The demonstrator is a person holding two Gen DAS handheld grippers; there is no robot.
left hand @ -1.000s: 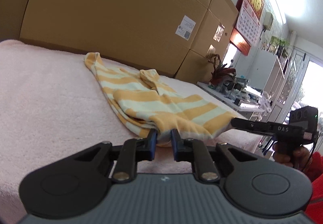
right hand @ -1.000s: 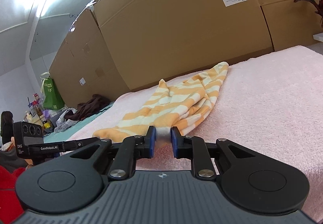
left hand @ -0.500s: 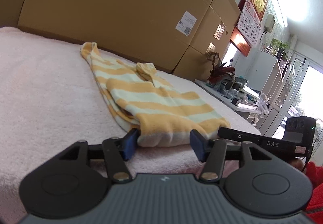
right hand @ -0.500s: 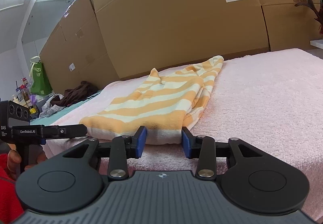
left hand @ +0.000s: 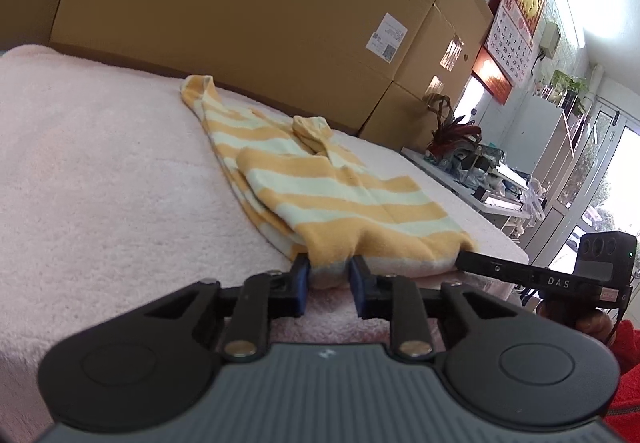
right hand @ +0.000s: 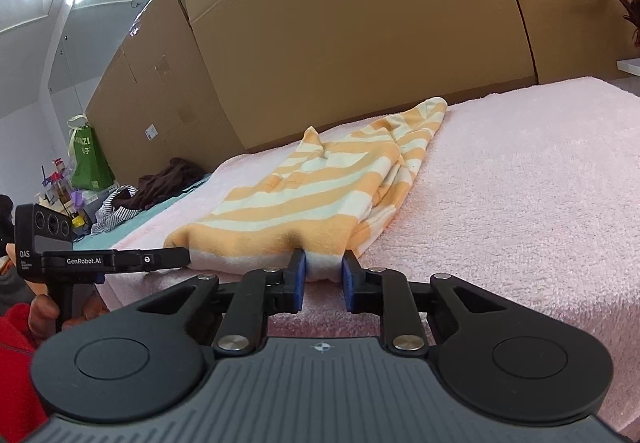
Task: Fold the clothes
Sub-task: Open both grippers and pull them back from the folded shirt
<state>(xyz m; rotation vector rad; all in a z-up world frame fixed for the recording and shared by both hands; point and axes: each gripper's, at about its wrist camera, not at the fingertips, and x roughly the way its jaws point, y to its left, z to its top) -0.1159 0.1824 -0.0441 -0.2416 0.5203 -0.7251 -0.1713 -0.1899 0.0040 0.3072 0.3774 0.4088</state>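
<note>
A yellow-and-cream striped garment (left hand: 340,199) lies folded lengthwise on the pink towel-covered table (left hand: 100,183), its hem toward me. My left gripper (left hand: 329,271) is at the hem's left part. Its jaws are closing, and a puckered bunch of hem is pinched between the blue pads. In the right wrist view the same garment (right hand: 304,195) runs away from me, and my right gripper (right hand: 323,263) is closing on the hem's right part, with fabric squeezed between its pads. Each gripper also shows in the other's view: the right gripper (left hand: 476,263) and the left gripper (right hand: 176,257) at the hem's corners.
Large cardboard boxes (left hand: 240,11) wall the table's far side. A potted plant (left hand: 452,131) and a cluttered desk (left hand: 492,179) stand at the right, under a wall calendar (left hand: 516,23). Dark clothes (right hand: 168,179) and a green bag (right hand: 90,159) lie off the table's left end.
A second ago both grippers were shut on the hem. Half a second ago both stood open with the hem lying flat. Now the jaws have narrowed onto the hem again.
</note>
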